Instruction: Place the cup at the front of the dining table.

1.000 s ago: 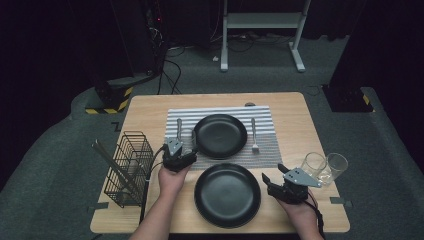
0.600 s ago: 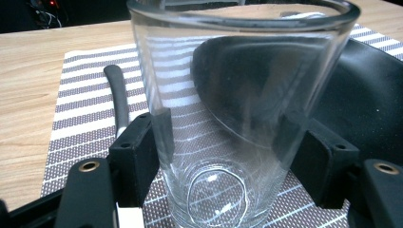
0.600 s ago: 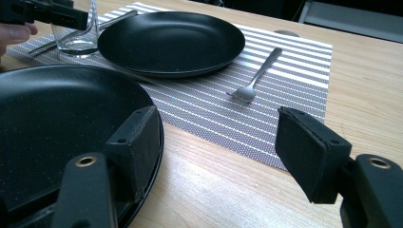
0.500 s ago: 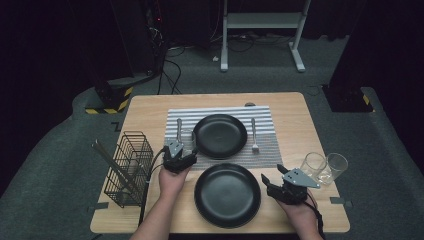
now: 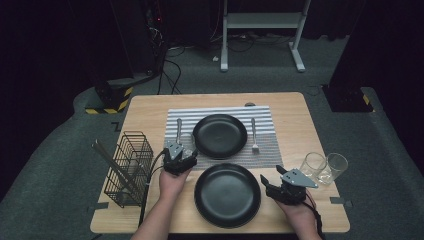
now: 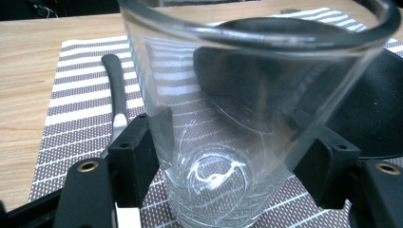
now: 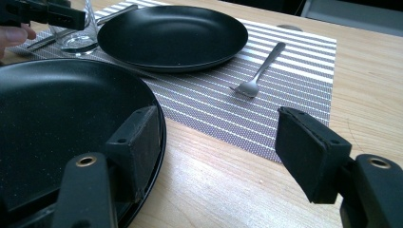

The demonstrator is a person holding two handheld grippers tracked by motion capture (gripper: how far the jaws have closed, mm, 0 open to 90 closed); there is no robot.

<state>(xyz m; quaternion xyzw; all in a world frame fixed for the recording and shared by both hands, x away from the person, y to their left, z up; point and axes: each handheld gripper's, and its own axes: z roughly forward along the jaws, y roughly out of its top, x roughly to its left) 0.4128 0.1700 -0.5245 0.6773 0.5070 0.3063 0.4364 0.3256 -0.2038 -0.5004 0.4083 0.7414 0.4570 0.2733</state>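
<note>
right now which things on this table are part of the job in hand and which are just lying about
In the job:
- clear drinking glass, clamped in the left gripper
- striped grey placemat it rests on

Lying about:
- two round black plates
- metal fork
- black wire basket
- two clear glasses
- right gripper, open

Mat (image 5: 220,116): lay across the middle of the table (image 5: 150,110).
Far plate (image 5: 220,136): sat on the mat, a knife (image 5: 178,129) to its left, a fork (image 5: 254,134) to its right.
Held glass (image 5: 186,142): stood on the mat between knife and far plate.
Near plate (image 5: 227,194): lay in front of the mat.
Two glasses (image 5: 324,167): stood right of the near plate.
Basket (image 5: 128,167): stood at the left edge.
</note>
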